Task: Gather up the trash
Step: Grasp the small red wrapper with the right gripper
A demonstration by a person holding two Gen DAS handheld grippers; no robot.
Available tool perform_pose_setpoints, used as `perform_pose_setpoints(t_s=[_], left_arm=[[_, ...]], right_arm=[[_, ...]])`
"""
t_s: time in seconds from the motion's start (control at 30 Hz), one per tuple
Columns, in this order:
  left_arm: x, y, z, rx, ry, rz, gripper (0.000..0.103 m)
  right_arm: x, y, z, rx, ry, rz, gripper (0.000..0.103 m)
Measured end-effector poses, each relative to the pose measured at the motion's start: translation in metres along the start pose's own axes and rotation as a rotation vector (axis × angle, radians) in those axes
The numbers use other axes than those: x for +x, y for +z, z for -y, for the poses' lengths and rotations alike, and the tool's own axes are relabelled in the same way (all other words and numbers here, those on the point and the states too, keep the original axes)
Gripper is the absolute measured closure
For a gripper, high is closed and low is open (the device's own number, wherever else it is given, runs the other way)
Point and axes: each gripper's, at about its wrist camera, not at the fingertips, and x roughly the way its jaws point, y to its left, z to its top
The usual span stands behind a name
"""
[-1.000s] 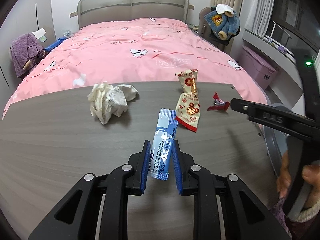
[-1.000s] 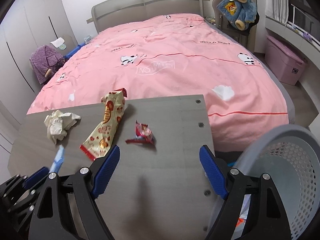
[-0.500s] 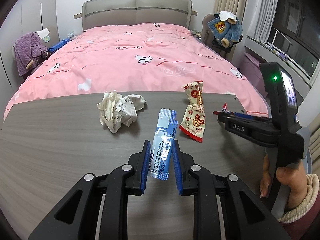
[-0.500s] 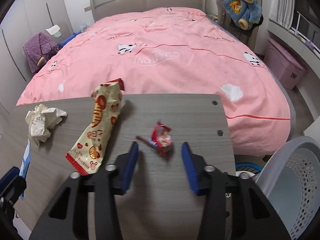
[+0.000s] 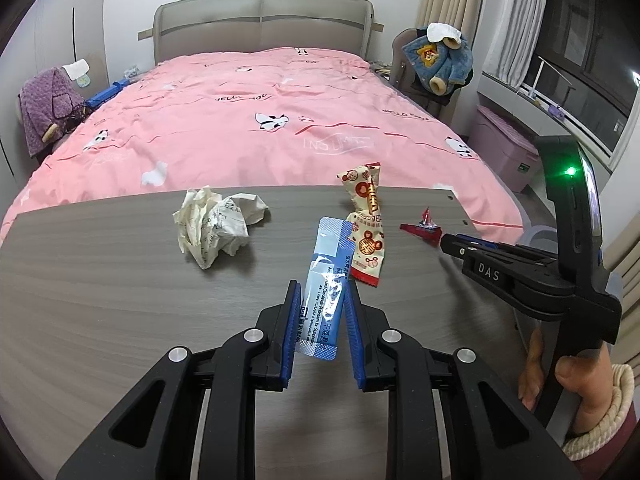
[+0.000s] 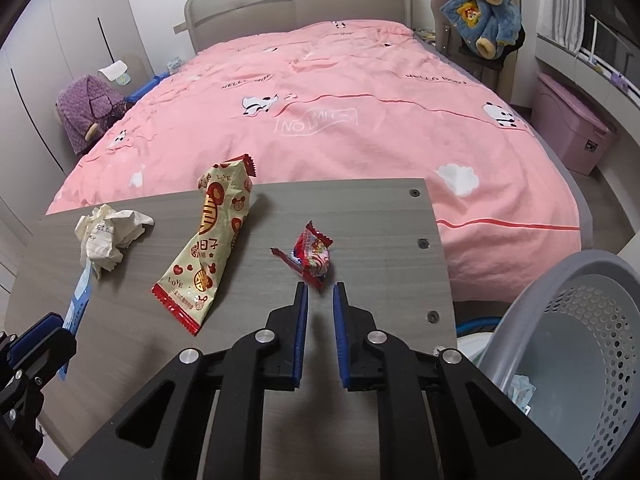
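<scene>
A pink bed (image 6: 340, 120) lies beyond the grey table (image 6: 360, 216); a perforated basket (image 6: 580, 320) sits at 4 o'clock off the table's edge. On the table, crumpled paper (image 5: 212, 224) lies at 10 o'clock from the cream snack bag (image 5: 366, 224). The left gripper (image 5: 322, 292) clamps a blue sachet (image 5: 324, 292). The right gripper (image 6: 320, 292) has just been closing, its tips nipping the red candy wrapper (image 6: 312, 256).
</scene>
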Motion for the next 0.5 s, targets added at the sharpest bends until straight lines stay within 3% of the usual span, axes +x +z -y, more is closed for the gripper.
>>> perform_pose_setpoints(t_s=[0.17, 0.27, 0.3, 0.5], left_arm=[[-0.003, 0.0, 0.001, 0.008, 0.01, 0.01, 0.081], [-0.003, 0.0, 0.001, 0.006, 0.012, 0.013, 0.081], [-0.003, 0.0, 0.001, 0.006, 0.013, 0.014, 0.081], [-0.001, -0.001, 0.0, -0.001, 0.014, 0.01, 0.081]], right_arm=[[0.001, 0.007, -0.001, 0.01, 0.023, 0.004, 0.083], [0.002, 0.012, -0.005, -0.001, 0.022, 0.014, 0.062], [0.002, 0.013, -0.006, -0.005, 0.022, 0.014, 0.06], [0.017, 0.02, -0.011, -0.028, 0.003, -0.016, 0.059]])
